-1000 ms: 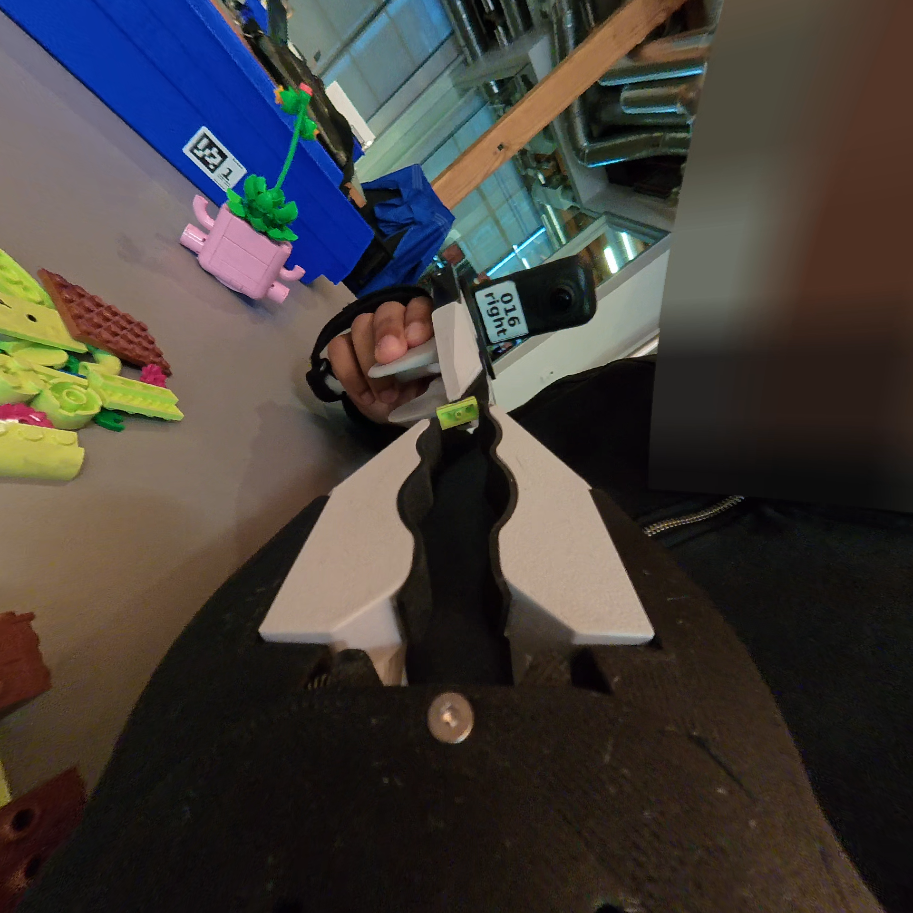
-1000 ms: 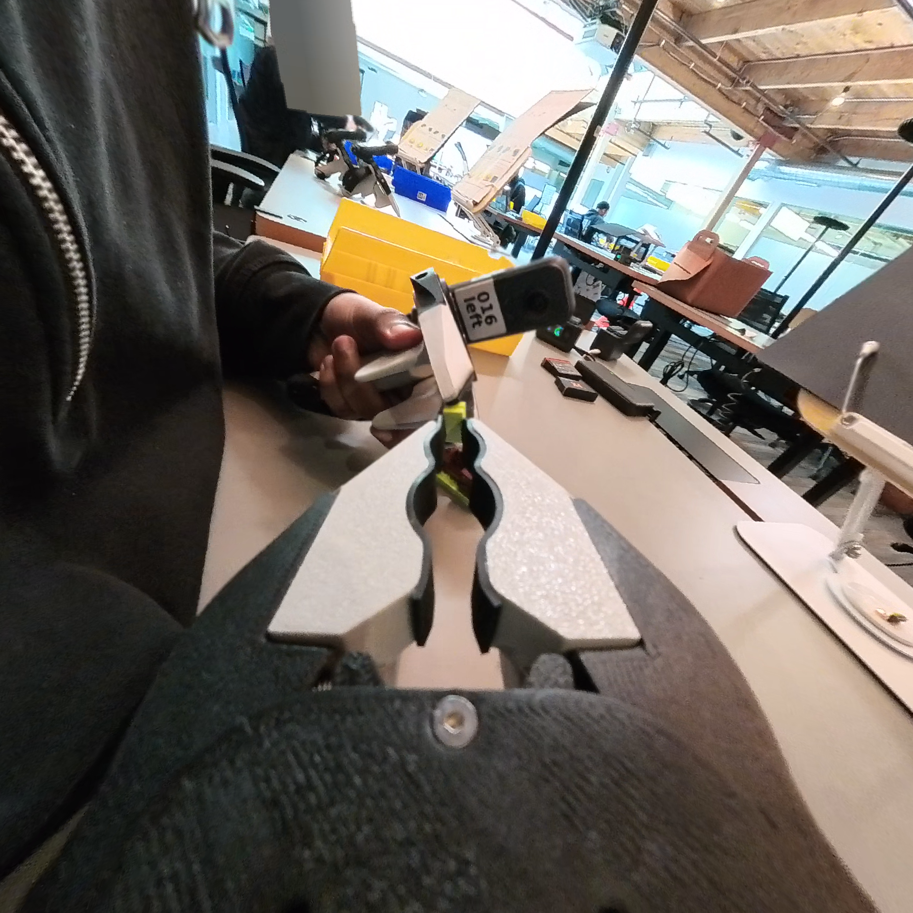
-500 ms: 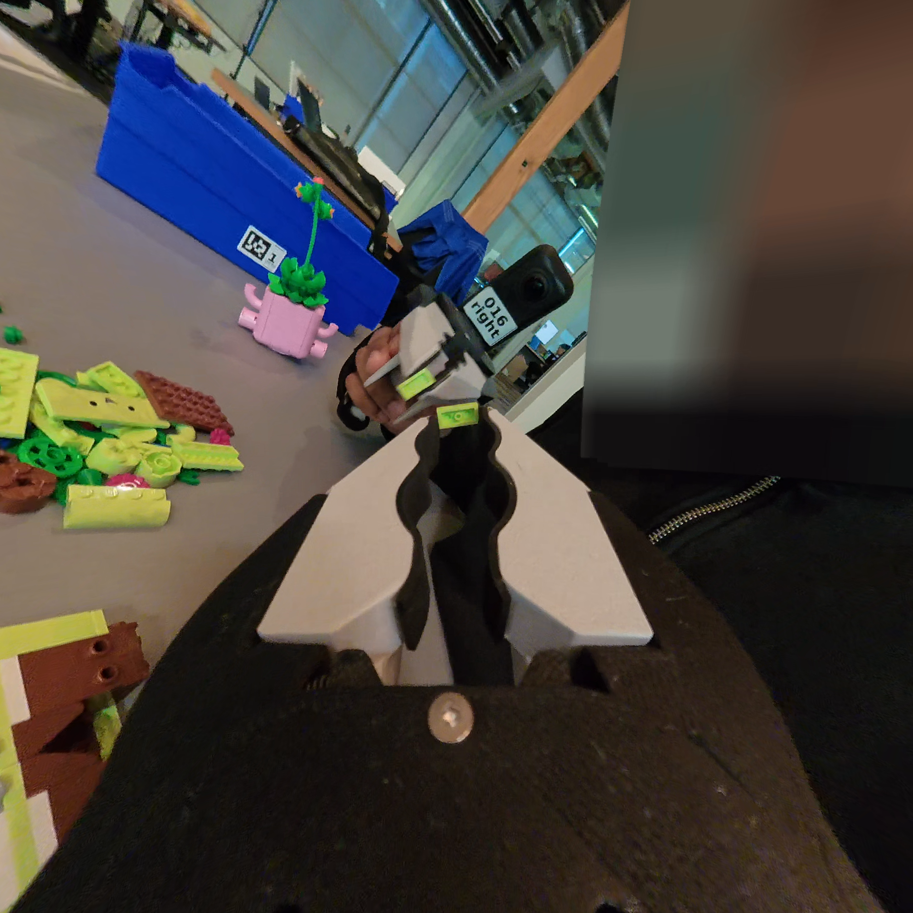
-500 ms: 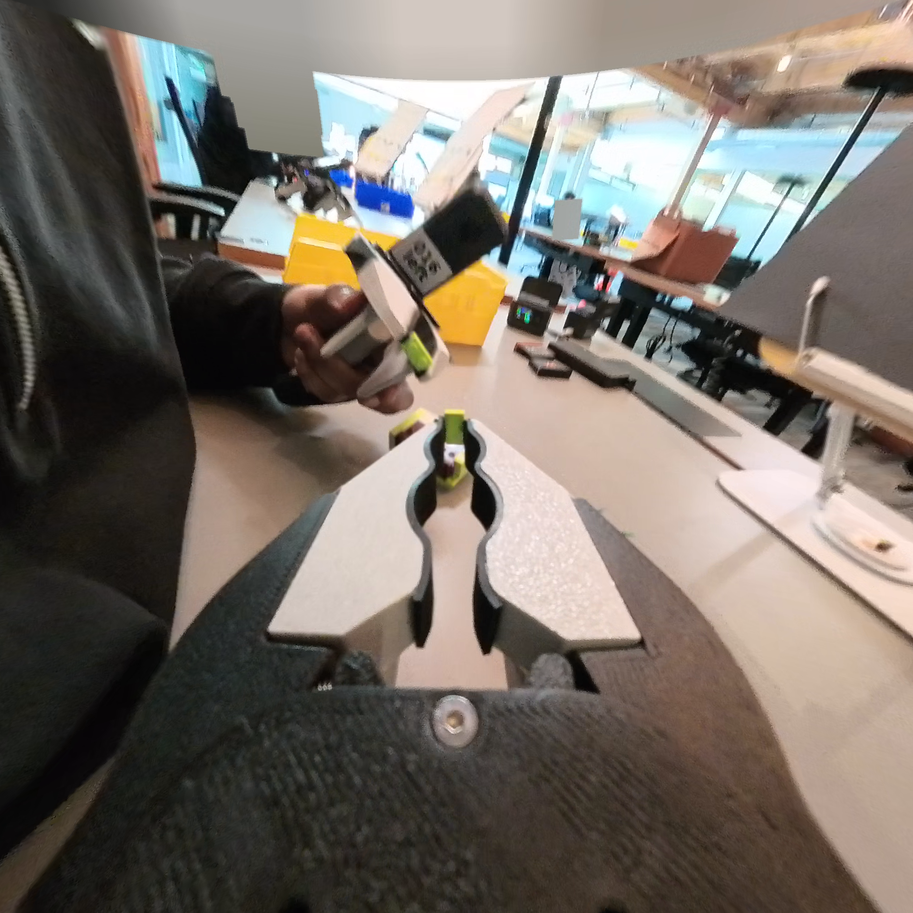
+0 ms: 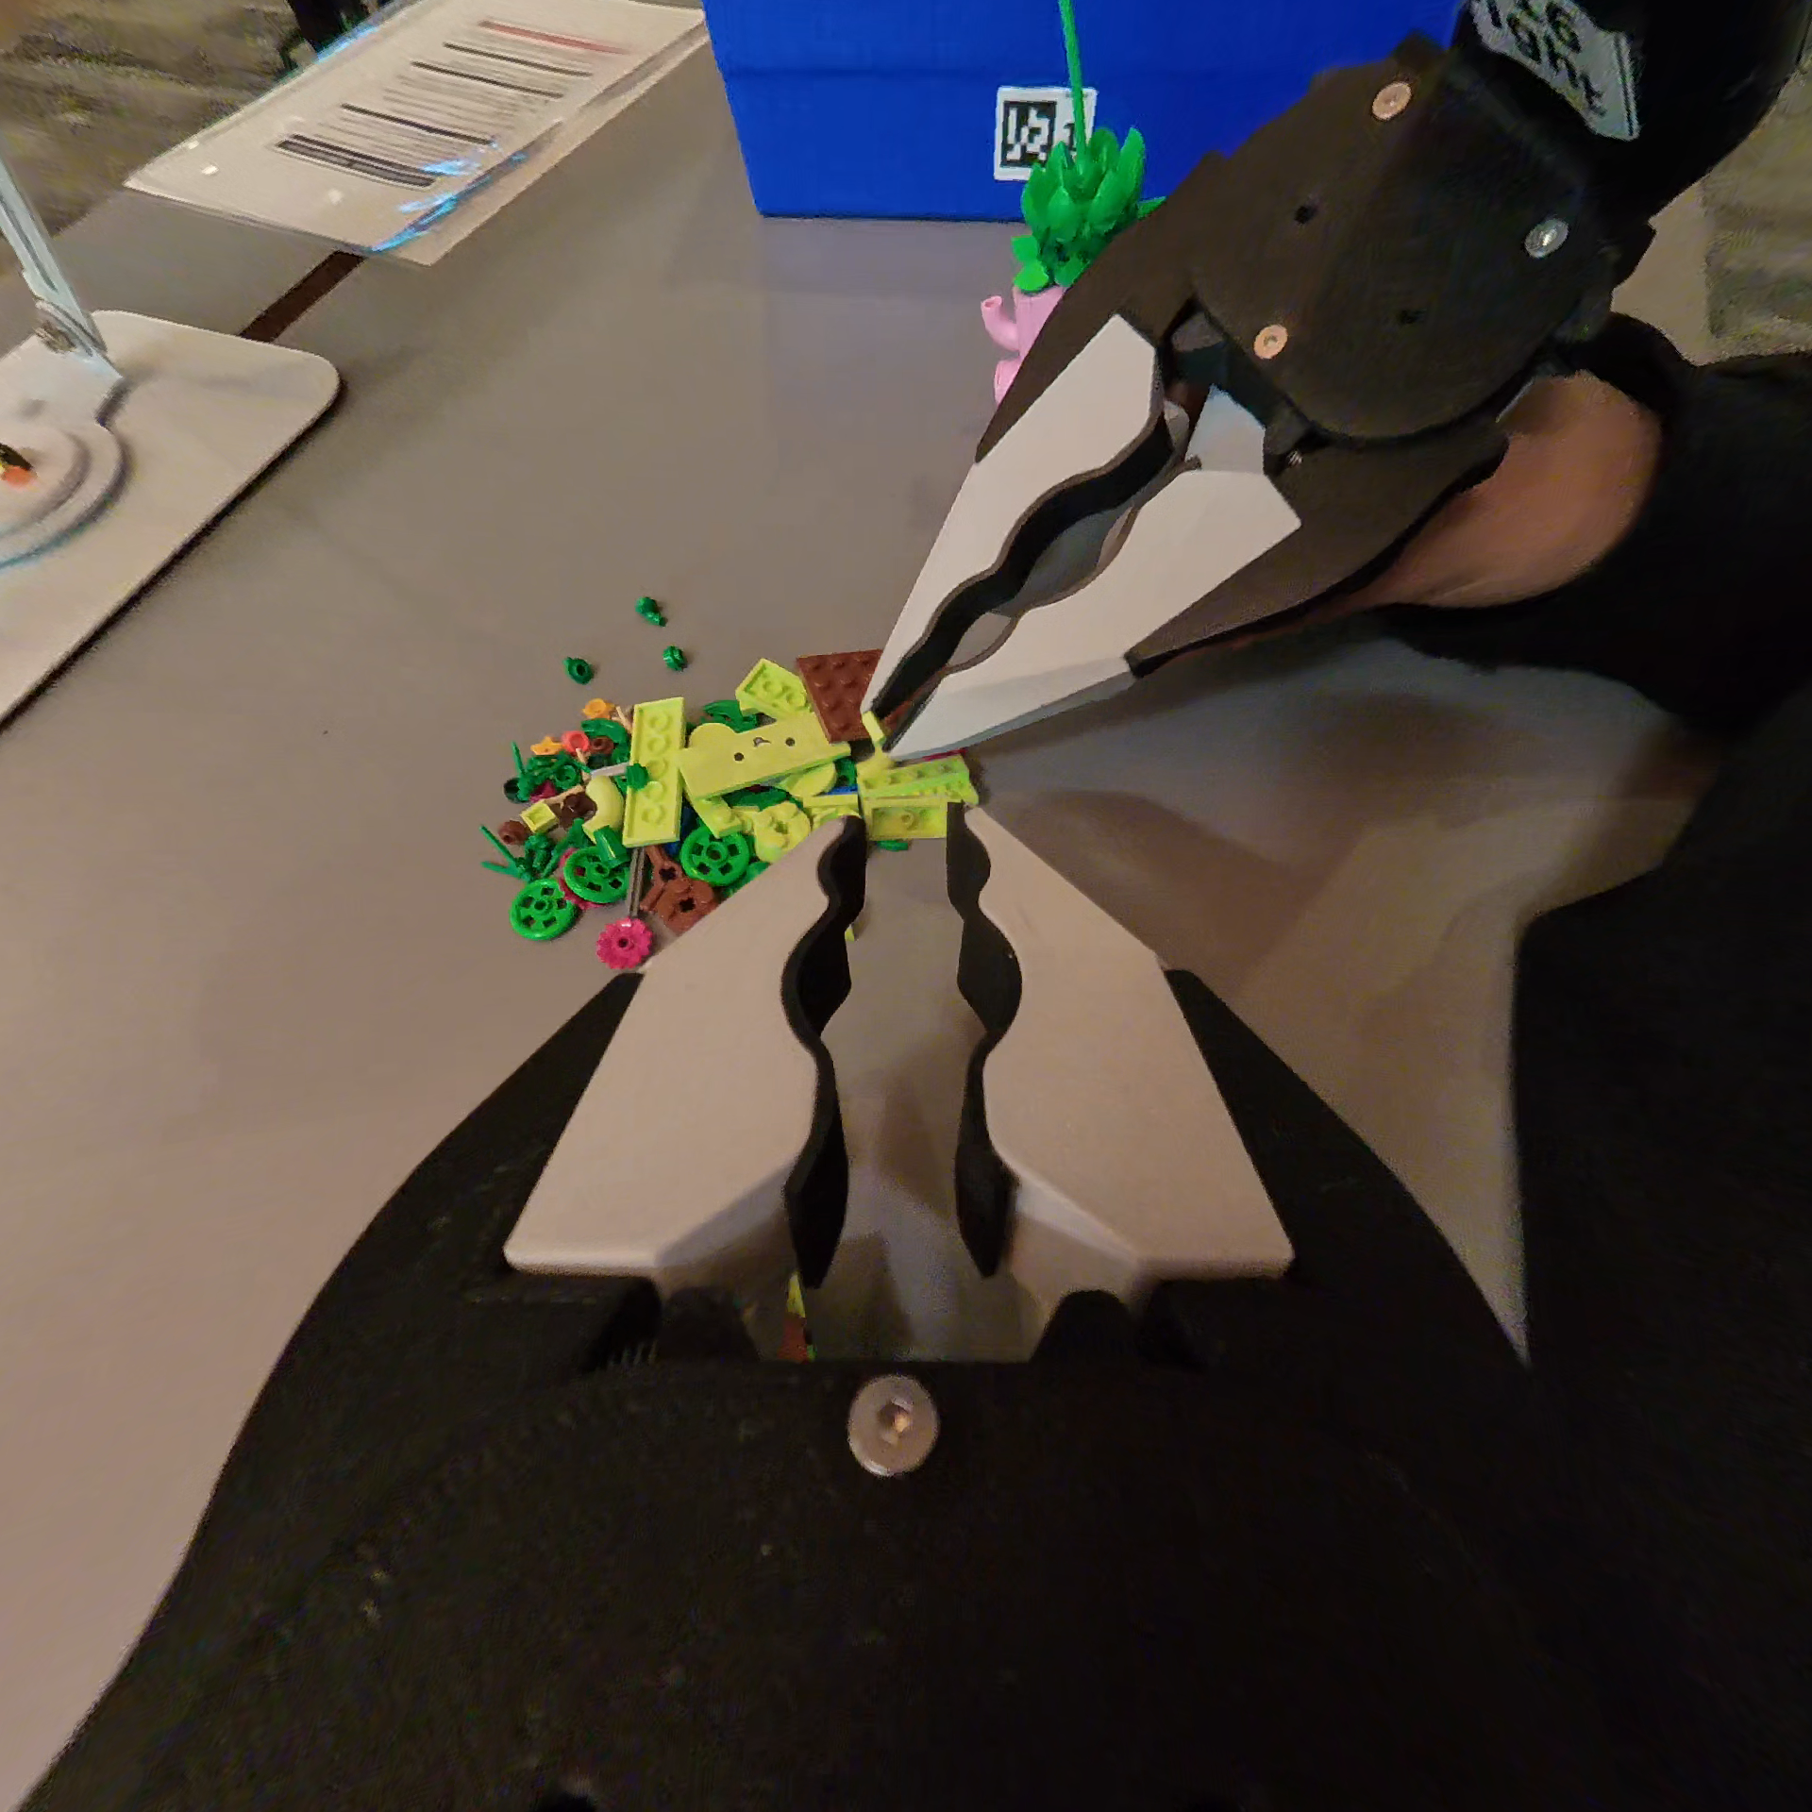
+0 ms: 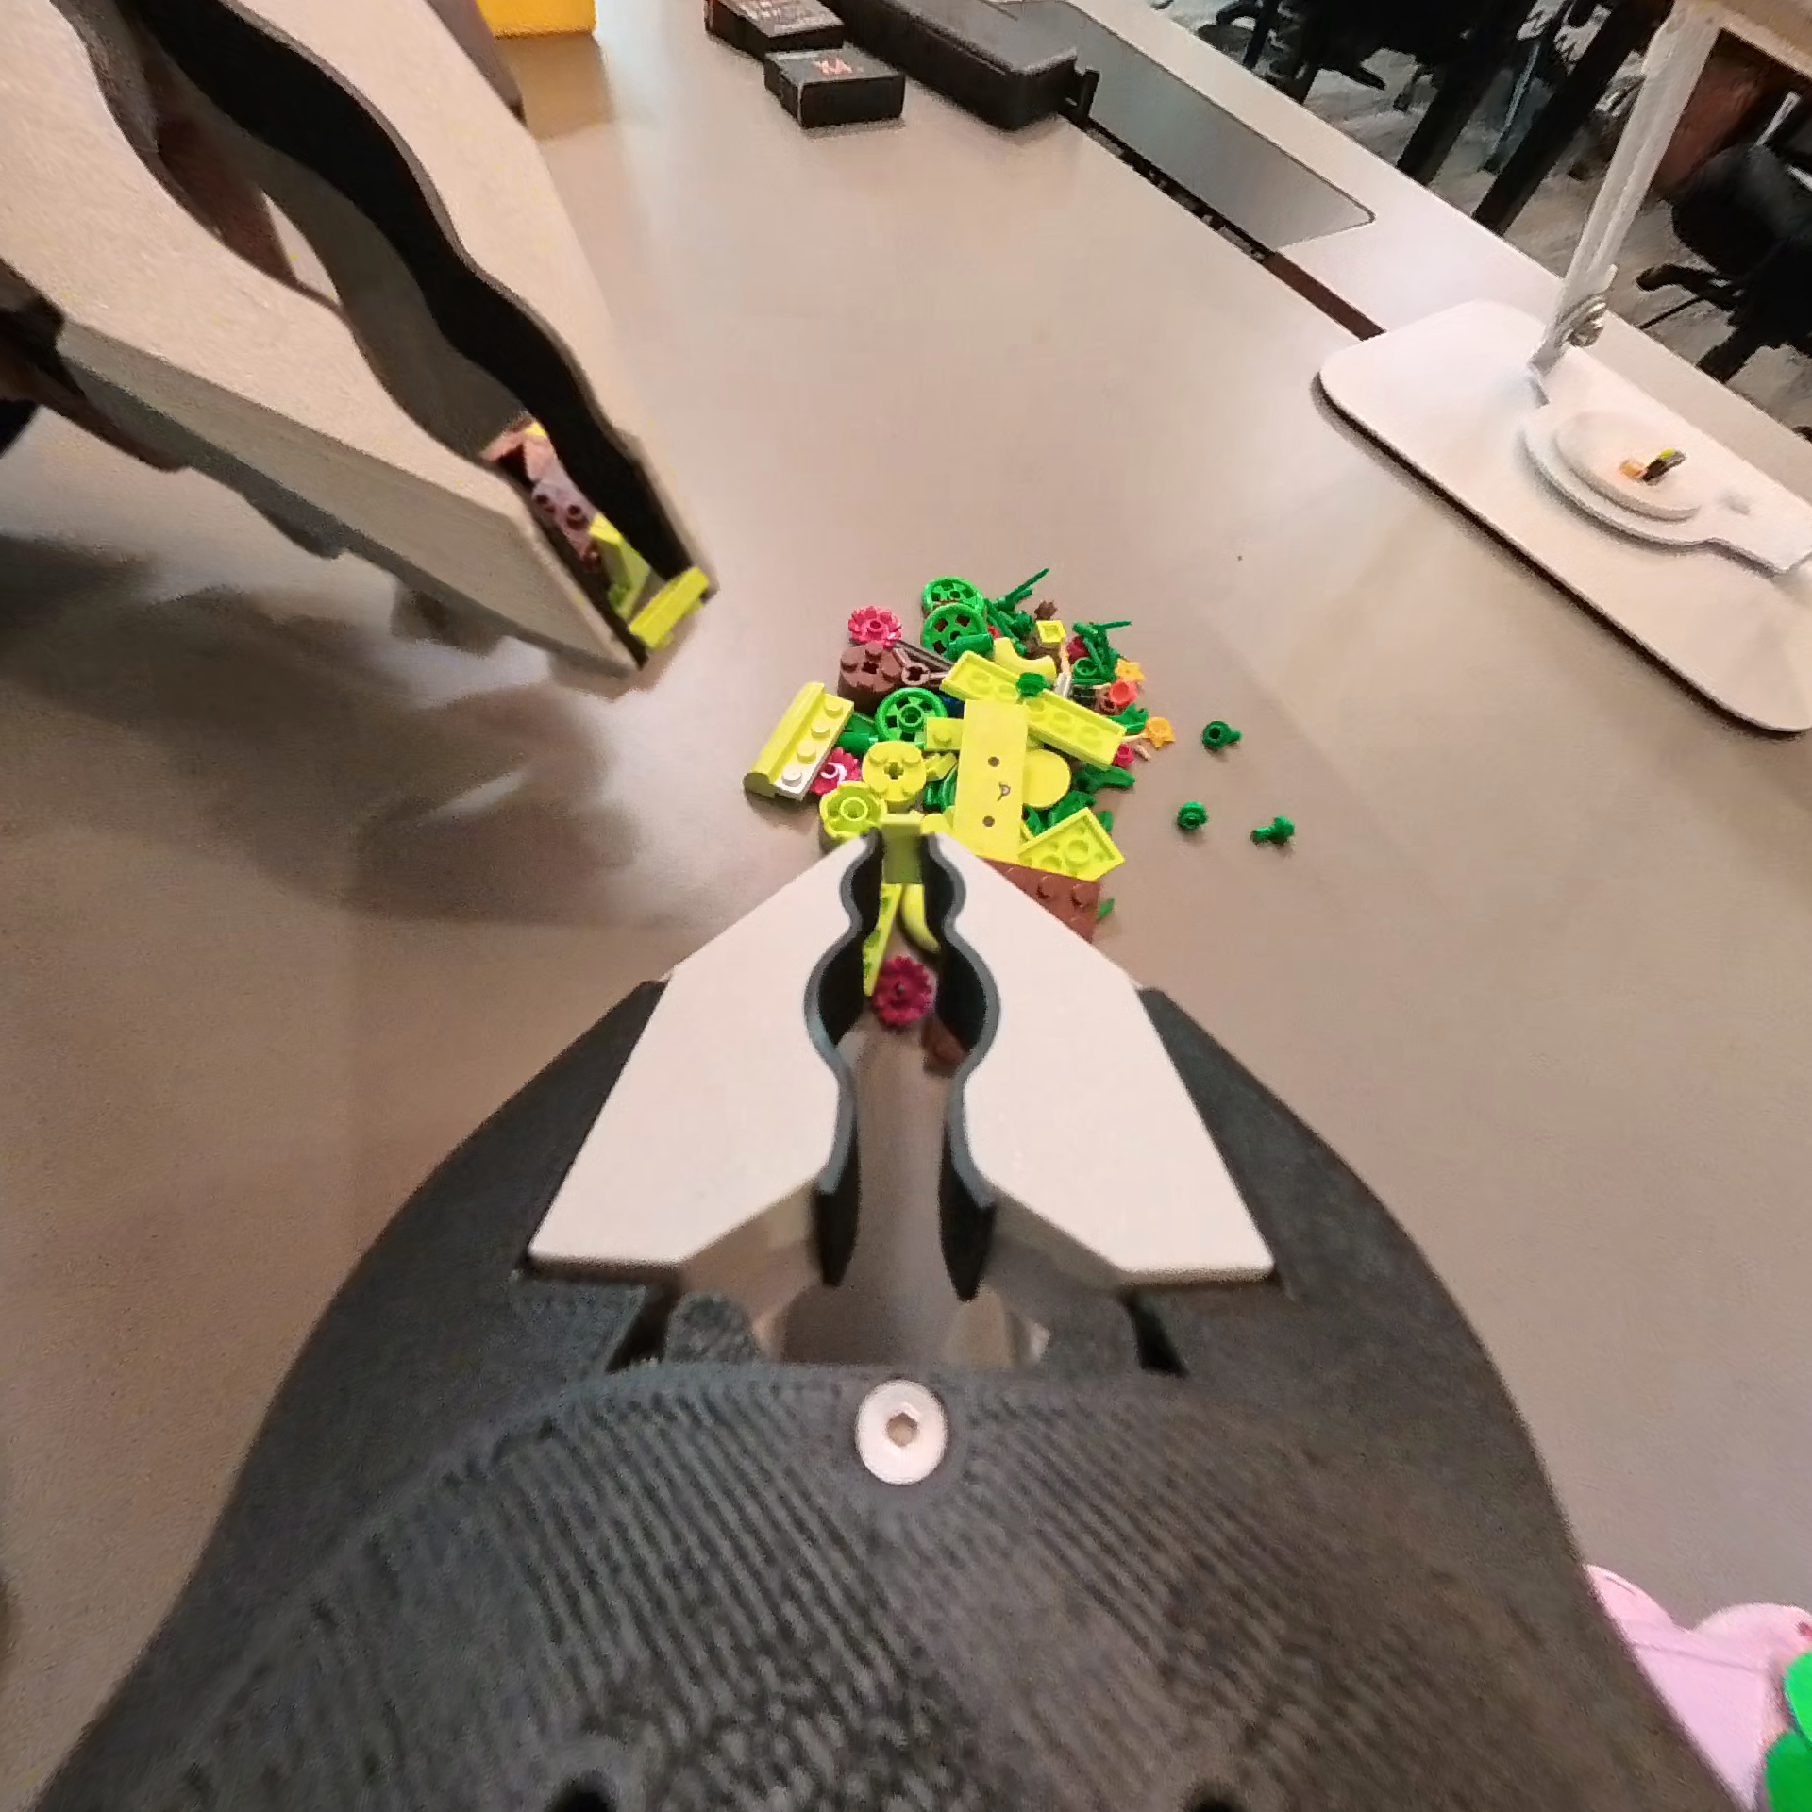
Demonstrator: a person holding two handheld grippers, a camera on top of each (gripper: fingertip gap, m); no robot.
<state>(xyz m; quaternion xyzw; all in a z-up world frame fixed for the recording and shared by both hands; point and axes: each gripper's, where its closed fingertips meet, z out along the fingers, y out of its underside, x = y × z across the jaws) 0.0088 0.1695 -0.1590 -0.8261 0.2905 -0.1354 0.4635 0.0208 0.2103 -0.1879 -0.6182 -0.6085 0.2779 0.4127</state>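
left gripper clamps a lime-and-brown brick assembly, hangs at 10 o'clock off brick pile | right gripper nearly closed, tips in pile's 3 o'clock edge, nearer; whether it pinches a piece: cannot tell | grey table

Pink planter cut by frame edge

grey table with glossy surface, lit from above. white lamp base at the far edge, upright post rising from it. blue bin at the rear. black chairs beyond the table edge.
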